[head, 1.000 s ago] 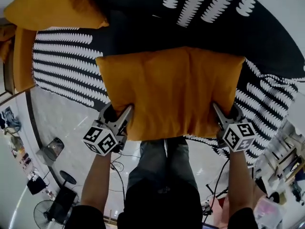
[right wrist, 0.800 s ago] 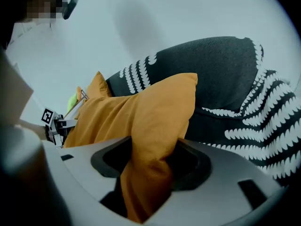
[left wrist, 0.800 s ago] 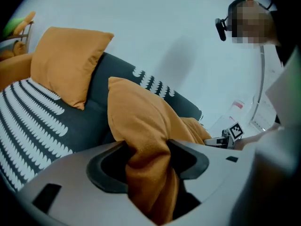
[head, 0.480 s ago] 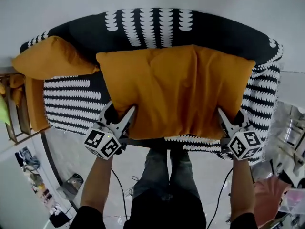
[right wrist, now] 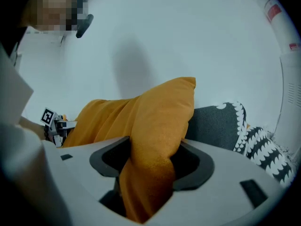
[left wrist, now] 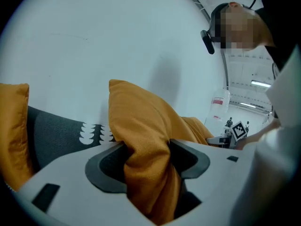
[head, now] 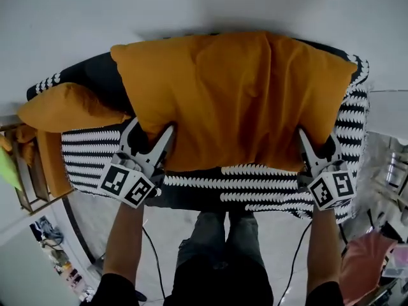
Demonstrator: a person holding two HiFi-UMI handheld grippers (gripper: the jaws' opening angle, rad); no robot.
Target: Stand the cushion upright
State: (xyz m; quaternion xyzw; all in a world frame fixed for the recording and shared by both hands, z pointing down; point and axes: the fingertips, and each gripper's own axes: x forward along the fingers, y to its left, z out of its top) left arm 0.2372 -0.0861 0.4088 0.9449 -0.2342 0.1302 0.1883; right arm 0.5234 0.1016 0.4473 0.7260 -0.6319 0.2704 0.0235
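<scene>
A large orange cushion [head: 236, 101] is held up over the black-and-white patterned sofa [head: 255, 185], its top edge against the white wall. My left gripper [head: 150, 134] is shut on the cushion's lower left corner. My right gripper [head: 317, 143] is shut on the lower right corner. In the left gripper view, bunched orange fabric [left wrist: 141, 126] fills the gap between the jaws of the left gripper [left wrist: 148, 157]. The right gripper view shows the same: the cushion corner [right wrist: 160, 112] is pinched in the right gripper [right wrist: 150, 161]. The cushion's lower edge hangs just above the seat.
A second orange cushion [head: 64, 110] lies at the sofa's left end. A wooden side shelf [head: 25, 171] stands left of the sofa. The white wall [head: 191, 5] is directly behind the backrest. The person's legs [head: 223, 241] stand at the seat's front edge, with cables on the floor.
Both grippers have risen and gone forward with the cushion. It has swung from lying low over the seat up to the backrest and wall.
</scene>
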